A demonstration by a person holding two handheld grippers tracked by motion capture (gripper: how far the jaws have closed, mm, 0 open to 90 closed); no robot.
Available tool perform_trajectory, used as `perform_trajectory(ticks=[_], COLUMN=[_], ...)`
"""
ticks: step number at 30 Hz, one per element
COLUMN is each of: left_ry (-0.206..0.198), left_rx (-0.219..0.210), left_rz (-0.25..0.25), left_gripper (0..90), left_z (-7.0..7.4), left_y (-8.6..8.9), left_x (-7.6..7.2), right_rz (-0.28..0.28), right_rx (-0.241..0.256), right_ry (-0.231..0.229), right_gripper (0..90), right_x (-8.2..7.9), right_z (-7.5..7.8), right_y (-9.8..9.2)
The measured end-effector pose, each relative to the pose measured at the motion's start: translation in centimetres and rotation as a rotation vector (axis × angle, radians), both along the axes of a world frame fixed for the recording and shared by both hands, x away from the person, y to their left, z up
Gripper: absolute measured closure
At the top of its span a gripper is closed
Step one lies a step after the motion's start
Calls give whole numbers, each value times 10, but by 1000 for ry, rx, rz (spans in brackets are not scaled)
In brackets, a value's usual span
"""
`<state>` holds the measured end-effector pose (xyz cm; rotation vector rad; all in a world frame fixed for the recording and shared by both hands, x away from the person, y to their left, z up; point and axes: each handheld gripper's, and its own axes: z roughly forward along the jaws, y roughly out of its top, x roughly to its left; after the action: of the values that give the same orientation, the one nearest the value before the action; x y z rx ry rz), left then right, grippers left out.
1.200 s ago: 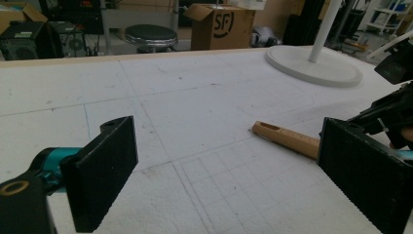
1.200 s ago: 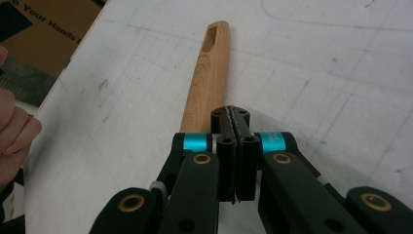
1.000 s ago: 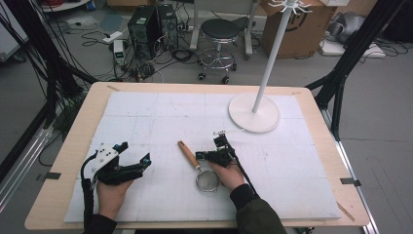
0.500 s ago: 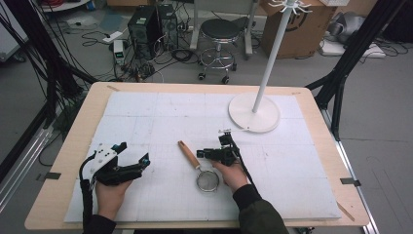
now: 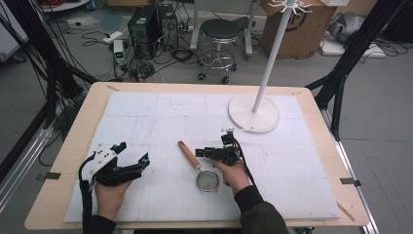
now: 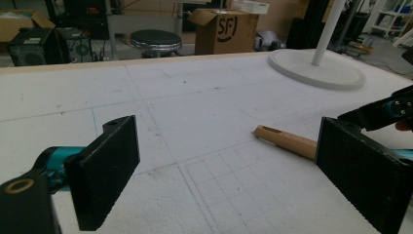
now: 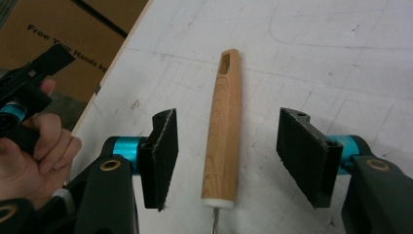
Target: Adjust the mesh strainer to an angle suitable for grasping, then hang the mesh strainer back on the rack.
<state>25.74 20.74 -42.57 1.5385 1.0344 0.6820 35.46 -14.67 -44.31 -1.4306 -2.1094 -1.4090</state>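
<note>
The right gripper [image 7: 224,161] straddles the strainer's wooden handle [image 7: 222,131], fingers [image 7: 163,156] spread either side, handle running lengthwise between them.

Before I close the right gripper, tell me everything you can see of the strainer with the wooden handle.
The strainer lies flat on the white table cover, near the front middle. Its light, grained wooden handle tapers to a slotted hanging hole at the far end and has a white collar where a thin metal shank leaves it. The small round mesh bowl lies nearest the person. The right gripper straddles the handle, jaws open on either side, not touching it.
</note>
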Motion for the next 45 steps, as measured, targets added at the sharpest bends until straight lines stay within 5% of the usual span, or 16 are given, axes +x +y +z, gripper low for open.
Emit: perform_trajectory(ticks=[3,12,45], left_ry=[-5,-4,-3], left_rx=[2,2,-1], left_rz=[-2,4,1], left_gripper=[99,99,99], left_z=[0,0,0], left_y=[0,1,1], left_x=[0,0,-1], right_rz=[29,48,110], right_rx=[4,-2,-77], right_ry=[-30,-48,-22], right_gripper=[301,240,339], right_x=[-3,-8,-15], right_z=[3,6,0], right_y=[2,4,19])
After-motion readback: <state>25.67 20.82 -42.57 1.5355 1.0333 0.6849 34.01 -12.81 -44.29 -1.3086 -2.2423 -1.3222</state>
